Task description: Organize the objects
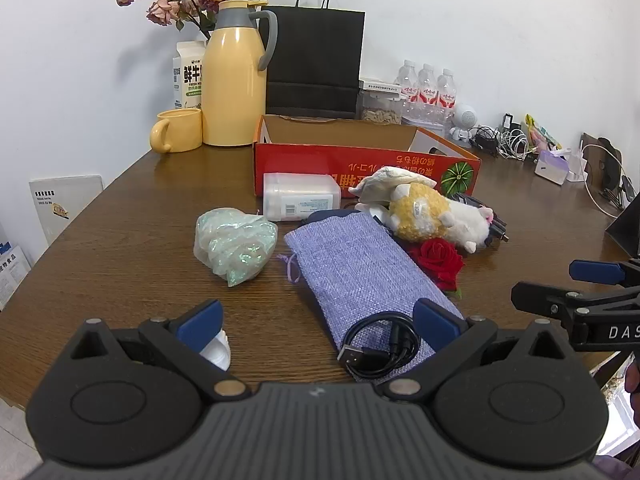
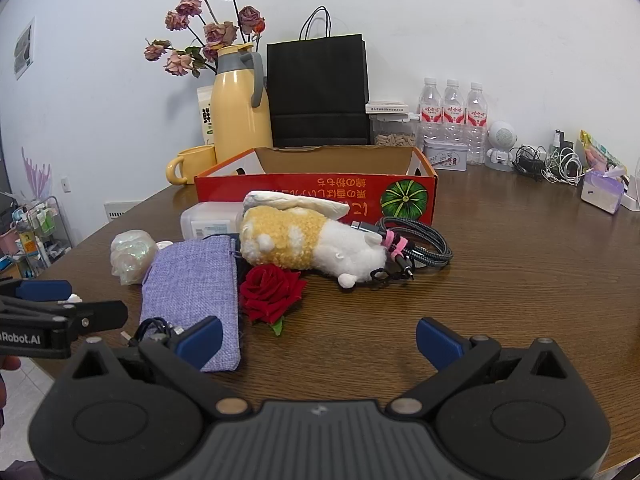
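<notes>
Both grippers hang side by side over the near table edge, tilted down. The left gripper (image 1: 318, 322) gapes wide above the pouch (image 1: 360, 268) and cable (image 1: 380, 346); the right gripper (image 2: 319, 340) gapes over bare table (image 2: 520, 280), holding nothing. The box (image 2: 316, 188) sits behind the clutter.

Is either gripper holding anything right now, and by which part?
No. The left gripper and right gripper are both open and empty above the brown wooden table.
</notes>
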Tool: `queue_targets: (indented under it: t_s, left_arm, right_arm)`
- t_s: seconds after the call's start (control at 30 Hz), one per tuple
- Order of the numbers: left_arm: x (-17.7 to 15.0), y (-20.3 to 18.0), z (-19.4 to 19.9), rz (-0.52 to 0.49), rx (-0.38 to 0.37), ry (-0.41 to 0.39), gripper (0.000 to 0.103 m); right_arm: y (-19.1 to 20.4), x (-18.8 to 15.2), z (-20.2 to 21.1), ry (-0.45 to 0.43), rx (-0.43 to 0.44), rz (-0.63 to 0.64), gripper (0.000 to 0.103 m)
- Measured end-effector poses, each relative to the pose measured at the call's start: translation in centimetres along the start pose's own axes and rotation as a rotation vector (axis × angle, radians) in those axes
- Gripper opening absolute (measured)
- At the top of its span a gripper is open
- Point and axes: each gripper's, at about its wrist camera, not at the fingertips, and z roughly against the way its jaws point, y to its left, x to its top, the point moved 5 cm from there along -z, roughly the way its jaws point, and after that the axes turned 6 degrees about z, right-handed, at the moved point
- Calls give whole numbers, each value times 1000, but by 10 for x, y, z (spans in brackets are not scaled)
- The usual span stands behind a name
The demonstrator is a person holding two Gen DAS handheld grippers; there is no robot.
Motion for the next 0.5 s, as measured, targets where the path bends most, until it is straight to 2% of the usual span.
queue_targets:
  t_s: [0.5]
  left_arm:
    - [2, 1, -1, 9, -5, 10, 103]
  right_arm:
    - [-2, -1, -1, 0, 1, -7, 103]
